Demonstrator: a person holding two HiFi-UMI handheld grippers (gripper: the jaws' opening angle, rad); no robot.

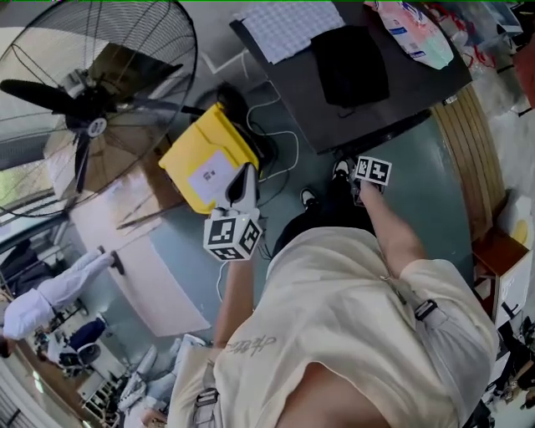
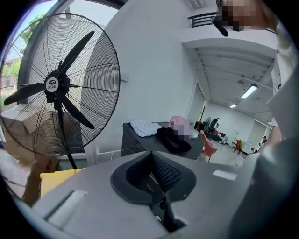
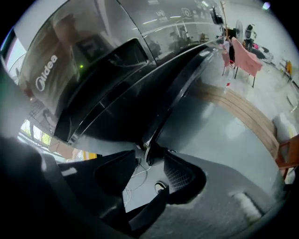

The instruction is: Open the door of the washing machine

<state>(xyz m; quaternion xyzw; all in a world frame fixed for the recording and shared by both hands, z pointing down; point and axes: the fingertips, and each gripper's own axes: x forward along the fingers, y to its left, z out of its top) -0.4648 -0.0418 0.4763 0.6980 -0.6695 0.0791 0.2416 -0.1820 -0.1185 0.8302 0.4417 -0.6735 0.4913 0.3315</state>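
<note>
Glossy dark plastic and glass filled the right gripper view: the washing machine (image 3: 93, 88), brand lettering at upper left, a small green light lit on its panel. From the head view it stood directly ahead of the person, a dark box near their feet.

- Top of the machine carried a checked cloth (image 1: 284, 25), a black garment (image 1: 349, 63) and a printed bag (image 1: 414, 33). These would probably slide if the top is what lifts.
- Door looked closed. A long seam ran diagonally across the glossy front, and I could not pick out a handle.
- Right gripper (image 3: 149, 156) sat low at the machine's front edge, tilted steeply down. Jaws were wide apart and gripping nothing, with only floor, a white cable (image 3: 135, 175) and a shoe (image 3: 160, 186) showing between them. Tips were just beside the lower end of the seam; contact was unclear. Judged as lining up to catch the door's edge.
- Left gripper (image 1: 242, 185) was held off to the side, well apart from the machine, near a yellow box (image 1: 209, 163). Pads (image 2: 166, 172) were closed together, empty. Likely parked out of the way, as one claw should do for the pull.
- A big fan (image 1: 92, 125) stood further left, not involved.
</note>
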